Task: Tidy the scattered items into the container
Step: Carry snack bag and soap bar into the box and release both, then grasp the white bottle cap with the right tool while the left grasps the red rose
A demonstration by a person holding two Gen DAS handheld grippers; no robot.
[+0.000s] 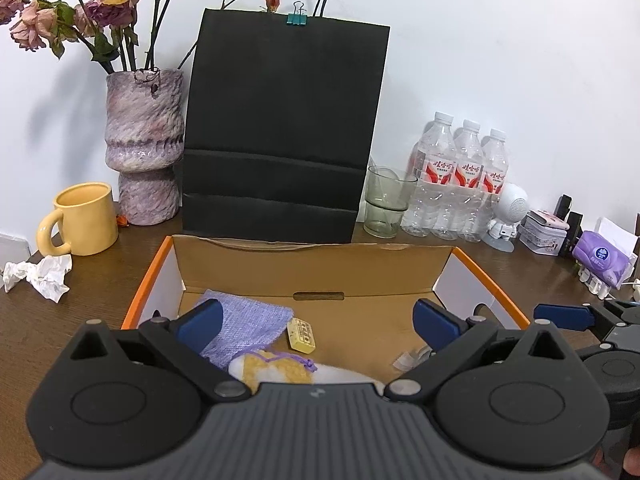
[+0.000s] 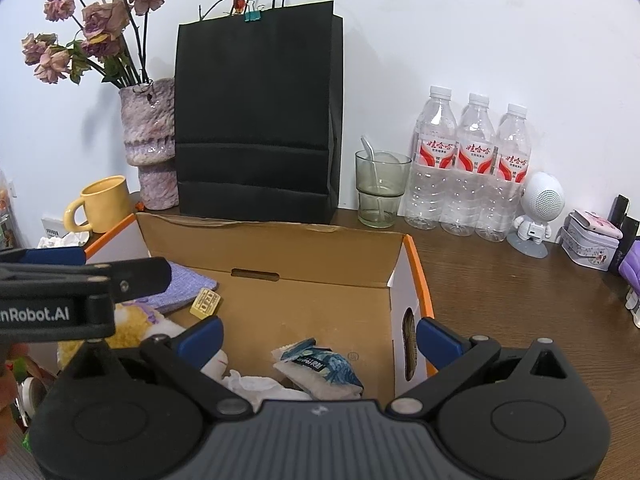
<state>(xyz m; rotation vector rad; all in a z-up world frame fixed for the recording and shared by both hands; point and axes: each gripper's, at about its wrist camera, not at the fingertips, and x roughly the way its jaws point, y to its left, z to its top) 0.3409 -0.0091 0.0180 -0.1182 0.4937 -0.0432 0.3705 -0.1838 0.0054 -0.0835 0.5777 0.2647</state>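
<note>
1. Brown wooden table, white wall behind.
2. Beyond both jaws: black paper bag, yellow mug, water bottles.
3. Left gripper wide, empty, over the cardboard box; purple pouch by its left finger.
4. Right gripper wide, straddling the box wall; blue packet between the jaws.

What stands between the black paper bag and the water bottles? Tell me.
A clear green-tinted glass with a straw in it stands on the table between the black paper bag and the water bottles; the right wrist view shows it best.
</note>
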